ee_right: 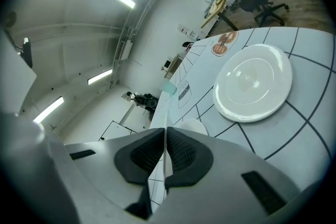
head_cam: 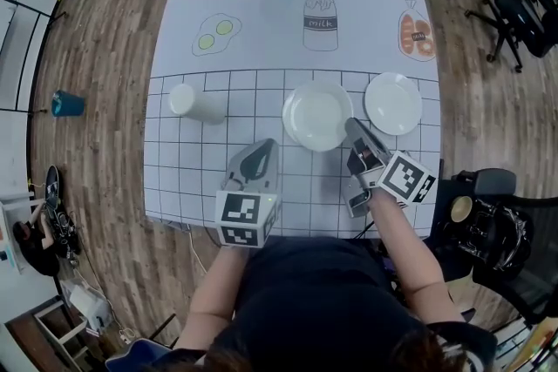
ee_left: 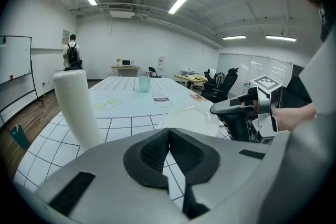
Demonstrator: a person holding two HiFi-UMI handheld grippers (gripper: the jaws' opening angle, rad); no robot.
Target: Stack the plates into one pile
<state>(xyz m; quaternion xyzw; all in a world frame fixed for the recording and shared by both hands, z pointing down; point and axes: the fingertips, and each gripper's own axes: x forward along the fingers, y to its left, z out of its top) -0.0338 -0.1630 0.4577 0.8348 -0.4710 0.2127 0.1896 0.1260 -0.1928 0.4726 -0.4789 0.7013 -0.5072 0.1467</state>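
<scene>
Head view: the central round glossy white plate is pinched at its right rim by the right gripper, the left gripper being closed empty; next it presumably must be lifted and centred onto the neighbouring white plate.

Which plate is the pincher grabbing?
The middle plate, the one nearer the white cup. The right gripper is pinching its rim. The other plate lies on its own to the right, and nothing touches it.
</scene>
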